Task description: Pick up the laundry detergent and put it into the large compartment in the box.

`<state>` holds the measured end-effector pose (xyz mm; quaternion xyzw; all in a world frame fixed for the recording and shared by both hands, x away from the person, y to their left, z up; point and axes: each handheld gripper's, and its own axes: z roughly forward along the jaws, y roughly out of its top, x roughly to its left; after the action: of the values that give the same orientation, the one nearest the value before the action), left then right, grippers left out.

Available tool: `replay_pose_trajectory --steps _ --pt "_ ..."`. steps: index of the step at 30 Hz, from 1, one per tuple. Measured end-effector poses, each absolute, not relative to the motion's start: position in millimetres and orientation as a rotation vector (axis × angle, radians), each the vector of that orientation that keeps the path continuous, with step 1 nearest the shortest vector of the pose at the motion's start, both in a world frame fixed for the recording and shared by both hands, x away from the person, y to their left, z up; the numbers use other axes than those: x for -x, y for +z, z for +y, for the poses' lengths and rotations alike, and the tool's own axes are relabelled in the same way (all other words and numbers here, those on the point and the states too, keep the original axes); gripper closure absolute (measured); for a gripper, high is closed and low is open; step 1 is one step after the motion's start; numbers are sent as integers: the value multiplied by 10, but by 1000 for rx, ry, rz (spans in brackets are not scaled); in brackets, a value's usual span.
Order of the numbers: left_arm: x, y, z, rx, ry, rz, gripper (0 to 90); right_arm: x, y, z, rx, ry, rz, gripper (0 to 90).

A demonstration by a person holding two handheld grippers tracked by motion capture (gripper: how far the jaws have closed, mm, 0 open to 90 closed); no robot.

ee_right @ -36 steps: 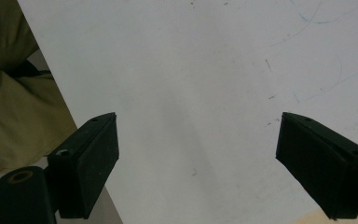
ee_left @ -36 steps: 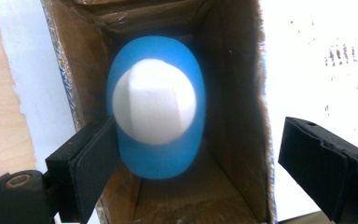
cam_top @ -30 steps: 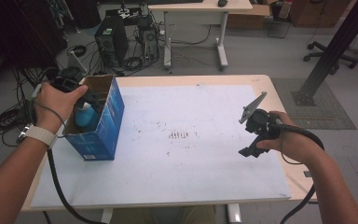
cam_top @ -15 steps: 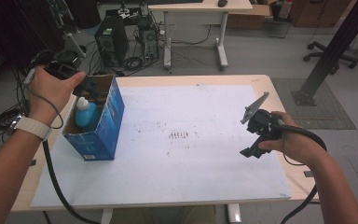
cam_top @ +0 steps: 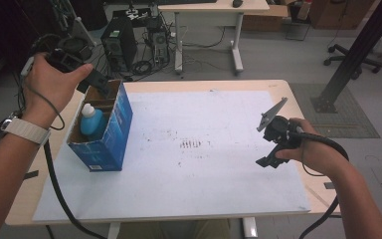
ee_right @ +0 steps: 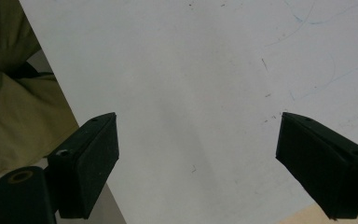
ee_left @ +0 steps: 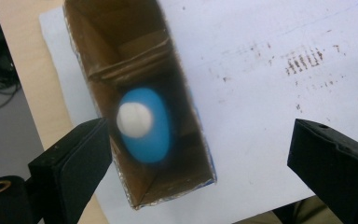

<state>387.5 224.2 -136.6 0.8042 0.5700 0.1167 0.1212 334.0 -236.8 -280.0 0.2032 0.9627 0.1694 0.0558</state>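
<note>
My left gripper [ee_left: 198, 154] hangs above open blue box [cam_top: 110, 130], jaws wide, just been opening, nothing between them. I see blue bottle [ee_left: 145, 125] with white cap standing inside box, well below jaws. Box sits at left edge of white sheet [cam_top: 204, 169] on table [cam_top: 144, 85]; inner walls brown cardboard. My right gripper [ee_right: 198, 163] at right side of table, jaws spread wide over bare sheet, empty. Right hand [cam_top: 312, 152] wraps its handle; cable trails back along forearm.
</note>
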Motion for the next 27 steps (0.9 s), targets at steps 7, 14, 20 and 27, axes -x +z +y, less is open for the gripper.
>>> replay_pose_trajectory --steps 7,14,20,27 --pt "-3779 -1306 2004 -2425 393 1563 66 -3346 -2790 -2348 -607 514 2924 131" --pt "-3753 -1284 1862 -2468 398 1488 66 -3335 -2776 -2347 -608 515 2920 131" --pt "-3744 -1338 1760 -2500 371 1383 66 -3334 -2788 -2351 -613 517 2917 130" --pt "-3707 -1446 1584 -2553 340 1263 66 -3344 -2796 -2324 -611 520 2918 130"
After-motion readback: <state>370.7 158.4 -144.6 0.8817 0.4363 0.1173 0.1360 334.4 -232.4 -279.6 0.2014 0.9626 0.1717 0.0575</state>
